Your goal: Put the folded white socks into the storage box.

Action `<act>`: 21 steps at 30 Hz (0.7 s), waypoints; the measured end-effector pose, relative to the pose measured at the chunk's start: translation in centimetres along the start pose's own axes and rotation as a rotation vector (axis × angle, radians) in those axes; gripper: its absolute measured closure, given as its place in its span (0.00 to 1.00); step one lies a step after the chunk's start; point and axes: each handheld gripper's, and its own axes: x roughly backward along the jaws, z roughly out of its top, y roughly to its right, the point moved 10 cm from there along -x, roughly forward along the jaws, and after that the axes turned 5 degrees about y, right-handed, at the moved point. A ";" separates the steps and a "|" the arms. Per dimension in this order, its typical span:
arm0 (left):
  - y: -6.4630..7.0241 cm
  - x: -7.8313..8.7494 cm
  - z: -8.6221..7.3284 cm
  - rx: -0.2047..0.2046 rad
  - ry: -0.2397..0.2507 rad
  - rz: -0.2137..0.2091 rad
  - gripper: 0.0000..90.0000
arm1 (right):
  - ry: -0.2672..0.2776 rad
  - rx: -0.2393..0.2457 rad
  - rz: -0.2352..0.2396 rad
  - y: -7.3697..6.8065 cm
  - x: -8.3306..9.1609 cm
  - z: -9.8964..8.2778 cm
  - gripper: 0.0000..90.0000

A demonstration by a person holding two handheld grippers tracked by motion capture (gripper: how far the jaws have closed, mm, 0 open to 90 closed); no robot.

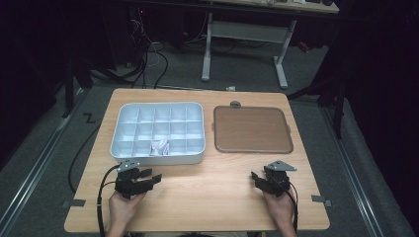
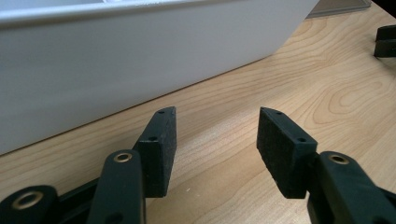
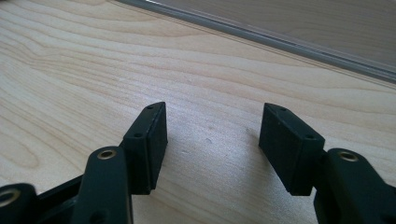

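A white tray (image 1: 156,132) with several compartments sits on the left half of the wooden table (image 1: 207,197). One front compartment holds a small crumpled pale item (image 1: 159,147). My left gripper (image 1: 152,176) rests low just in front of the tray, open with nothing between its jaws. In the left gripper view the gripper (image 2: 217,114) faces the tray's white wall (image 2: 116,60) over bare wood. My right gripper (image 1: 257,179) lies near the front right, open and holding nothing. In the right gripper view the gripper (image 3: 212,109) points toward the rim of the flat brown lid (image 3: 280,35).
The flat brown lid (image 1: 252,129) with rounded corners lies to the right of the tray, a small grey tab (image 1: 235,104) at its far edge. Bare wood stretches between my two grippers. Beyond the table stand a white desk frame (image 1: 244,37) and floor cables (image 1: 153,59).
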 end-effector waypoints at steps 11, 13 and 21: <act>-0.4 -1.0 -0.8 -0.017 -0.003 0.011 0.54 | 0.000 0.000 0.000 0.0 0.0 0.0 0.47; -0.4 -1.1 -0.8 -0.015 0.000 0.012 0.54 | 0.000 0.000 0.000 0.0 0.0 0.0 0.47; -0.9 -1.6 -1.0 -0.024 0.008 0.023 0.54 | 0.000 0.000 0.000 0.0 0.0 0.0 0.47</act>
